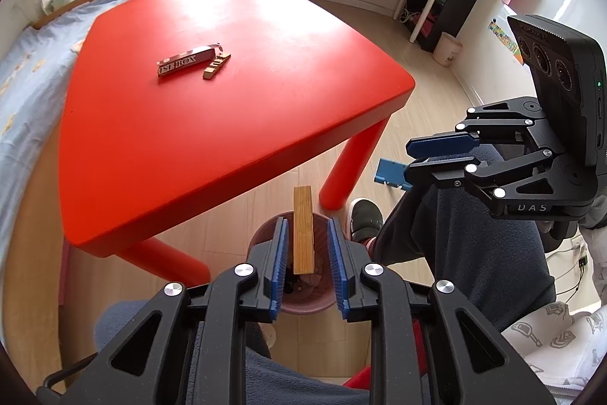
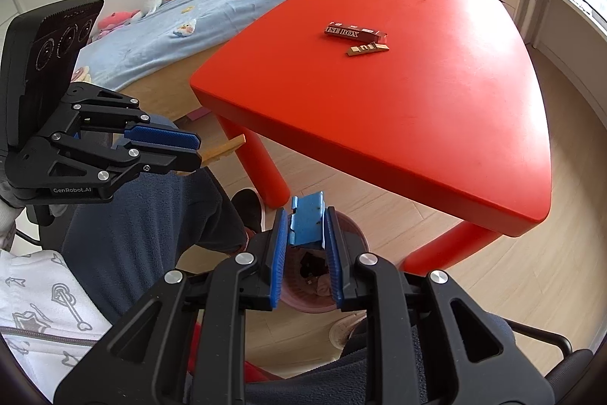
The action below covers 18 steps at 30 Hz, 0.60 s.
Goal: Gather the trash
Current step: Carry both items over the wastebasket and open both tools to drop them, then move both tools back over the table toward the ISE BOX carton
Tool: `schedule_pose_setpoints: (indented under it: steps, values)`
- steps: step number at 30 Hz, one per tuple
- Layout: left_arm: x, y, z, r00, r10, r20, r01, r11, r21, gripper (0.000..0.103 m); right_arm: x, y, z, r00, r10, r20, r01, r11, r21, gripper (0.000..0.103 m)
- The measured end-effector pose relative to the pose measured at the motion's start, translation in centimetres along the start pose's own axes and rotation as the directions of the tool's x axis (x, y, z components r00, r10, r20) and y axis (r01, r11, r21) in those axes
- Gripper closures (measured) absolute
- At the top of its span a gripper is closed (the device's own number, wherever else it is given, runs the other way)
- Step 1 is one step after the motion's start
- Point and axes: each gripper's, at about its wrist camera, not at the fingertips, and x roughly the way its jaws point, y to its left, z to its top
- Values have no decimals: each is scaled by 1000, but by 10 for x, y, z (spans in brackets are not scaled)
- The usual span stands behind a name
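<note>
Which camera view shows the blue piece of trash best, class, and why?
The right wrist view: the blue piece fills the gap between the right gripper fingers, directly over the pink bin. The left wrist view shows it only small and side-on, partly hidden by that gripper.

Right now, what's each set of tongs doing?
Left tongs: open, wooden strip loose between them.
Right tongs: open, blue piece between them.

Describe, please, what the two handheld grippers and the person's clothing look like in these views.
Both the left gripper and the right gripper are black linkage frames with silver pivot pins and ridged blue pads. White lettering marks each body, and each carries a black three-lens camera block. The person wears dark fleece trousers and a white printed top.
</note>
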Motion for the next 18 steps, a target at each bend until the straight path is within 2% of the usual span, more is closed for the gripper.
schedule_pose_setpoints:
  steps: [1, 2, 4, 9, 18]
  values:
    - [-1, 2, 0, 1000, 16, 8, -16, 1000, -4, 37, 0, -2, 0, 1000, -11, 4, 11, 1000, 7, 35]
    - [-2, 3, 0, 999, 32, 22, -32, 999, -9, 20, 0, -4, 0, 1000, -22, 13, 22, 1000, 18, 16]
    - [-4, 7, 0, 999, 37, 28, -37, 999, -23, 12, 1, -8, -1, 999, -39, 12, 38, 999, 34, 7]
    - [-4, 14, -2, 997, 72, 19, -71, 997, -36, 8, 5, -13, -2, 999, -51, -5, 51, 997, 54, 3]
    - [-2, 16, -2, 998, 68, 17, -67, 997, -47, 8, 5, -14, -3, 999, -43, -1, 43, 997, 69, 3]
